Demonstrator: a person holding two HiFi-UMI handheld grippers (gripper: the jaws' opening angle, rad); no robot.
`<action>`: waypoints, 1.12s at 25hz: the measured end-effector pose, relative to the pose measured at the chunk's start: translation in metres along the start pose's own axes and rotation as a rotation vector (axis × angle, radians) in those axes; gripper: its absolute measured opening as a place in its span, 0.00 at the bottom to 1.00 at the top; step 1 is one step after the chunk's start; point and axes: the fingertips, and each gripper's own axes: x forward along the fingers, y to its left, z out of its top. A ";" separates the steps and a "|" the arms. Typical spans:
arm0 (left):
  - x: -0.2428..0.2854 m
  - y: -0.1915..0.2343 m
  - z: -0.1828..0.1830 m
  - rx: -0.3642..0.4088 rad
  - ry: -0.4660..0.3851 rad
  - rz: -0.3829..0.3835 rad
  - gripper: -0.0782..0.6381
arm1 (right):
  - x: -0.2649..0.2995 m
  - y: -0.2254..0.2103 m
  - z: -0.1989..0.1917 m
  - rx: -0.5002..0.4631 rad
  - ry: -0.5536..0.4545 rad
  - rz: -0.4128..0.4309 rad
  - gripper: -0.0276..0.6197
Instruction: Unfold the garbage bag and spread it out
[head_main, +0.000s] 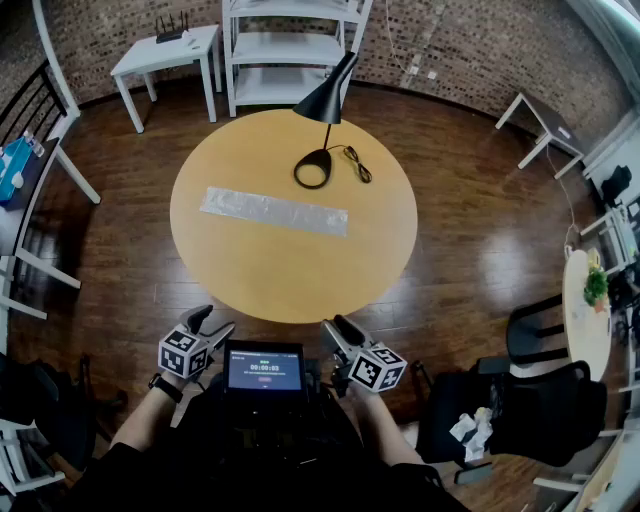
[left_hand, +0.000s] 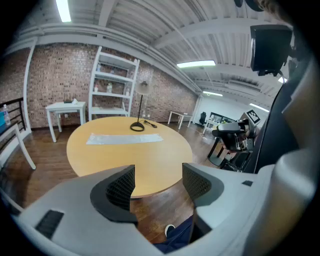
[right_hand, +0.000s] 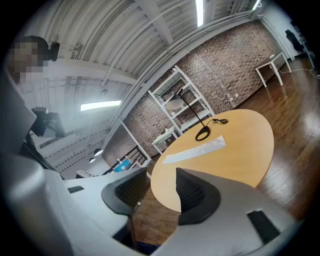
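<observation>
Clear plastic, folded flat into 1 long strip: the garbage bag (head_main: 274, 211) lies across the middle of the round wooden table (head_main: 290, 275), a little toward the far edge. Its right end sits near the base of the black lamp (head_main: 313, 169) but does not touch it.

Step in hand: the approach, as I judge it. No fold is opened yet and nothing touches the bag.

Both tongs hang off the near edge of the table, close to my body and over the floor, well apart from the bag.
- Left tongs (head_main: 212, 322): jaws released, a plain gap between the pads, only table edge and floor showing through.
- Right tongs (head_main: 335, 327): jaws also apart, gap somewhat narrower, nothing between them.

Next move, my guess: reach both across the near edge to the strip's 2 ends. The film is thin and lies flat on the wood, so catching only the top layer will need a low, careful pinch.
</observation>
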 end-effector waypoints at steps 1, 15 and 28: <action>0.001 -0.003 0.000 0.004 0.001 0.002 0.52 | -0.001 -0.003 0.000 0.001 0.001 0.001 0.34; -0.004 0.014 0.006 -0.011 -0.018 0.082 0.52 | -0.009 -0.018 -0.007 -0.017 0.046 0.008 0.34; 0.036 0.106 0.047 -0.010 -0.020 0.053 0.52 | 0.061 -0.010 0.031 -0.059 0.044 -0.044 0.34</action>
